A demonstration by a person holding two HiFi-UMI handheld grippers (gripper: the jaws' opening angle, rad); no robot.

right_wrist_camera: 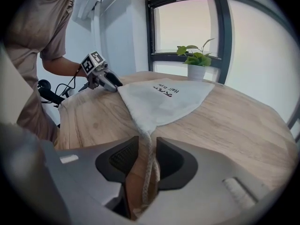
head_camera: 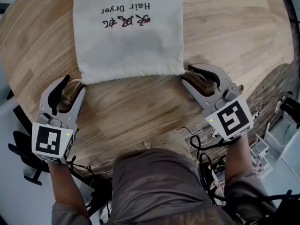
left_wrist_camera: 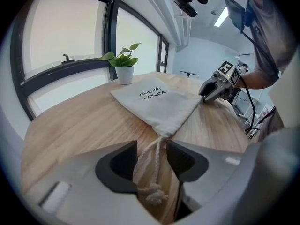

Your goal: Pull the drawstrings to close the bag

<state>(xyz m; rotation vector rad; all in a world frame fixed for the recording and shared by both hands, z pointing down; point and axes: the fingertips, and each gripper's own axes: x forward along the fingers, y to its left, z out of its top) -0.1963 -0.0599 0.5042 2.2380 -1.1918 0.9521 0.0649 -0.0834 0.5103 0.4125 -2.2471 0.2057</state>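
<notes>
The cloth bag lies flat on the round wooden surface, its gathered mouth edge toward the person. Both forearms reach out from the body, one at each side, and both tools tilt steeply down onto the wood. The left claw sits at the bag's near left corner with its jaws apart. The left drawstring (knotted at its end) runs loose between them, and neither pad presses it. The right claw angles inward at the opposite corner. Its jaws stand narrower but still parted around the right drawstring, which lies in the gap unclamped.
</notes>
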